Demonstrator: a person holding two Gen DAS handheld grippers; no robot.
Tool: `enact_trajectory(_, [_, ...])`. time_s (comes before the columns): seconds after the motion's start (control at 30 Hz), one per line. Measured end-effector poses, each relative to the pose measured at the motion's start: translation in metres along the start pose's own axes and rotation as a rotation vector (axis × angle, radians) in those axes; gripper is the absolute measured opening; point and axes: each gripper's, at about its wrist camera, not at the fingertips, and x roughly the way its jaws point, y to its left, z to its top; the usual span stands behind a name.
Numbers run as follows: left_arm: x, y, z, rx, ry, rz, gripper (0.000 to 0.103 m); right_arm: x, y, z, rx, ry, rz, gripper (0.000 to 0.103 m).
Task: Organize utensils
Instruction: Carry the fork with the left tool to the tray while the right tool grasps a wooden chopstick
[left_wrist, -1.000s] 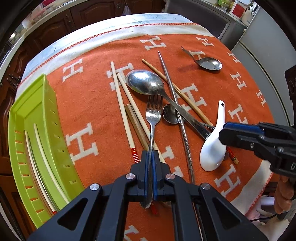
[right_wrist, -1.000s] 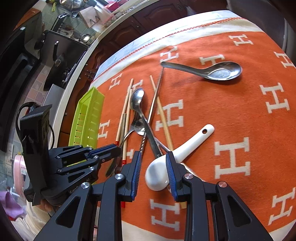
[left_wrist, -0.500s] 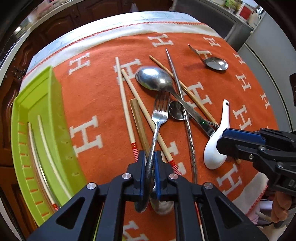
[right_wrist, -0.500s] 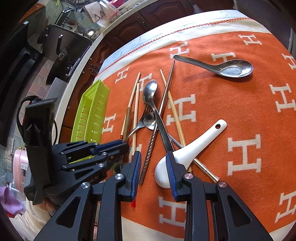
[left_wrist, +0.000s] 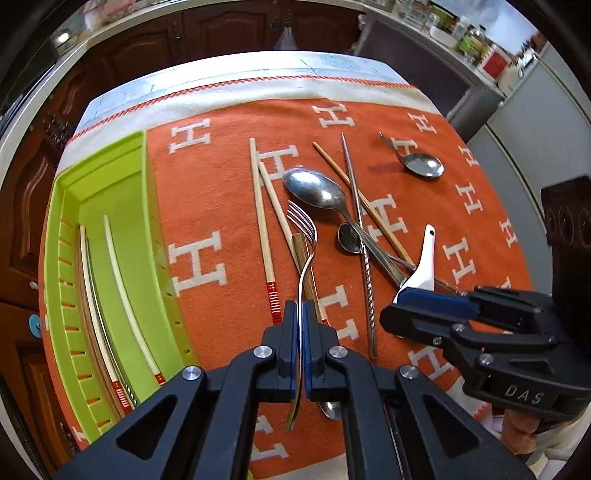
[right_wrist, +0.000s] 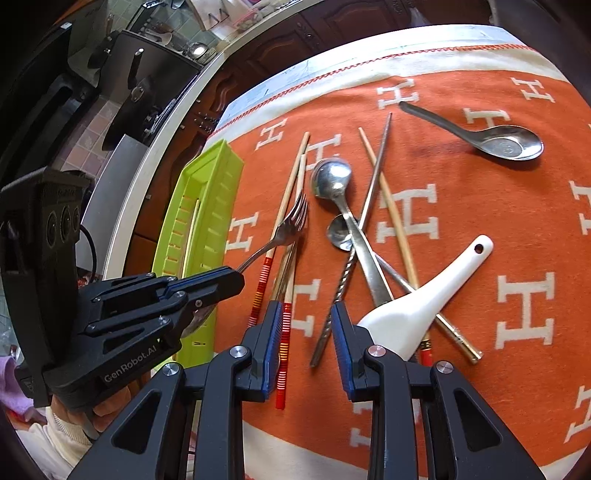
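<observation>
We hold the fork (left_wrist: 306, 258) edge-on in the left tool (left_wrist: 301, 332), its blue pads pressed together on the handle, tines forward and lifted clear of the orange cloth (left_wrist: 207, 192); gripping it low on the handle, we judge, leaves the head free to swing over to the green tray (left_wrist: 107, 173) that lies along the left side of the bench, where a few chopsticks (left_wrist: 122, 280) are already laid lengthwise; the right tool (right_wrist: 303, 339) hovers with its jaws partly spread and nothing between them, just beside the white ceramic spoon (right_wrist: 424, 295), probably lined up for it as the next pick; the rest of the pile sits loose in the middle of the cloth, a large steel spoon (right_wrist: 330, 181) crossing a twisted metal chopstick (right_wrist: 369, 199) and a smaller spoon (right_wrist: 338, 230), with a wide soup spoon (right_wrist: 506, 142) well apart at the far right; the end of the fork's handle drops behind the left tool's frame, so we cannot tell how much of it sticks out below; the ceramic spoon's bowl is partly hidden by the right tool in both views; we cannot tell how many pieces lie in the tray, since its wall hides most of the inside from the right wrist view; a rounded metal end below the left tool is too cut off to identify.
</observation>
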Motion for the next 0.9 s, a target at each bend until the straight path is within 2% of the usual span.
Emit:
enact_trajectory(0.27, [-0.026, 0.004, -0.004, -0.047, -0.098, -0.016, 0.0, 0.007, 0.011, 0.005, -0.016, 0.015, 0.017, 0.028])
enact_trajectory(0.4, [-0.044, 0.011, -0.009, -0.069, -0.15, 0.008, 0.0, 0.019, 0.02, 0.01, -0.037, 0.038, 0.02, 0.028])
enact_trajectory(0.47, [-0.054, 0.016, -0.011, -0.086, -0.18, 0.032, 0.0, 0.028, 0.025, 0.011, -0.041, 0.057, 0.016, 0.028])
enact_trajectory(0.67, [-0.087, 0.041, -0.024, -0.141, -0.281, 0.173, 0.0, 0.043, 0.028, 0.012, -0.025, 0.077, -0.025, 0.027])
enact_trajectory(0.9, [-0.078, 0.085, -0.043, -0.26, -0.247, 0.225, 0.0, 0.062, 0.027, 0.026, 0.014, 0.079, -0.095, 0.027])
